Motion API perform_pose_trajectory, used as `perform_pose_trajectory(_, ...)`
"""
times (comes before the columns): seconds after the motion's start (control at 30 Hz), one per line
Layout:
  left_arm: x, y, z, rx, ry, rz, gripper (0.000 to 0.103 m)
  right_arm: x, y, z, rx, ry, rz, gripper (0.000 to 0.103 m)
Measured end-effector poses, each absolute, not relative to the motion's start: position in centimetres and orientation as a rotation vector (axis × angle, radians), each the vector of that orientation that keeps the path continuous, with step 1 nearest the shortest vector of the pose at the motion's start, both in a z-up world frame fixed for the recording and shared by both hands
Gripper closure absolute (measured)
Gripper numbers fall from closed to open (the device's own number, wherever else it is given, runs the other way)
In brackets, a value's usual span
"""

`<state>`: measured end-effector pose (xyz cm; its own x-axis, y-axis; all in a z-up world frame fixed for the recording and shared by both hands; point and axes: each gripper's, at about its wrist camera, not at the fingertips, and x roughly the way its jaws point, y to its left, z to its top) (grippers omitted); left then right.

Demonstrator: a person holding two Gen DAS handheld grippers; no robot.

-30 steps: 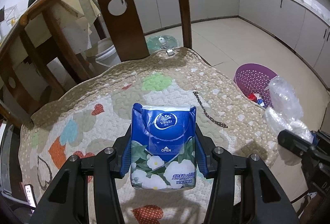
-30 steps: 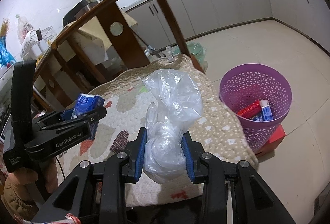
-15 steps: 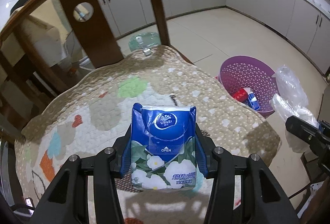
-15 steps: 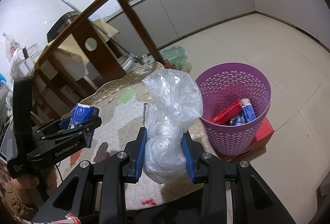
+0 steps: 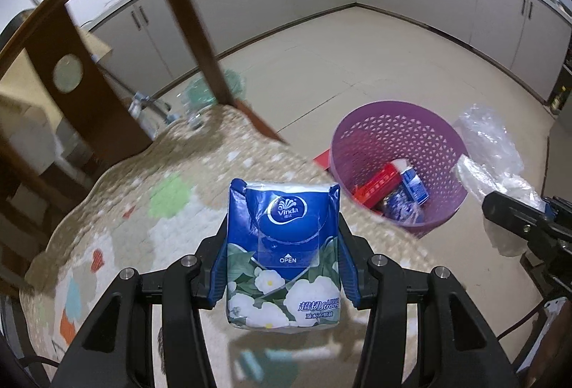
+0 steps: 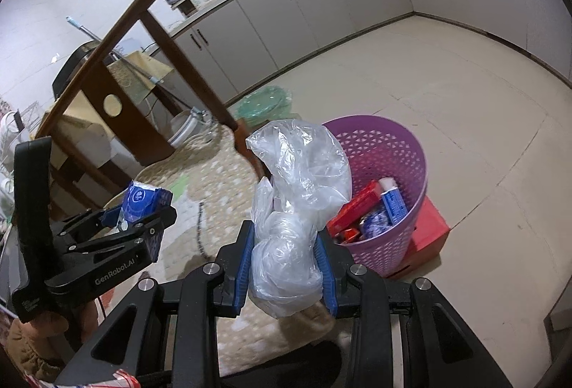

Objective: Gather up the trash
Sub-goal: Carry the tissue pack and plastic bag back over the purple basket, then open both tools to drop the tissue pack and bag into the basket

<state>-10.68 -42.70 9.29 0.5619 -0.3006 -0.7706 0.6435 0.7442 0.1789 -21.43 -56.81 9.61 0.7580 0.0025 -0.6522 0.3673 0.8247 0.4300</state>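
Right gripper [image 6: 286, 266] clamps plastic bag [image 6: 296, 195]; left gripper [image 5: 282, 266] clamps tissue pack [image 5: 282, 255]. Purple basket [image 6: 411, 152] lies far-right, nearer right gripper.

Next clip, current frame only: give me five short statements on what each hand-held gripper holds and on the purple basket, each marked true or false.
1. The left hand-held gripper is shut on a blue tissue pack. True.
2. The right hand-held gripper is open. False: it is shut on a clear plastic bag.
3. The purple basket stands on the floor beside the chair. True.
4. The basket holds nothing. False: a red box and a blue-and-white tube lie in it.
5. The tissue pack lies in the basket. False: it is in the left hand-held gripper, over the chair cushion.
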Motion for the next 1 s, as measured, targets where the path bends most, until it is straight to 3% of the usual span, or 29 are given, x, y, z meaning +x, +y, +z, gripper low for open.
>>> perform_pose_trajectory(0.5,-7.5,-50.6,7.9,0.529,0.797,-0.669,0.053,-18.4,-62.2,8.2,0.545,0.704,-0.287,0.067)
perform_pose_trajectory(1.0,-3.9,-54.1,5.2,0.473,0.945,-0.749,0.051,-15.8,-63.8,5.4,0.523,0.768,-0.318,0.067)
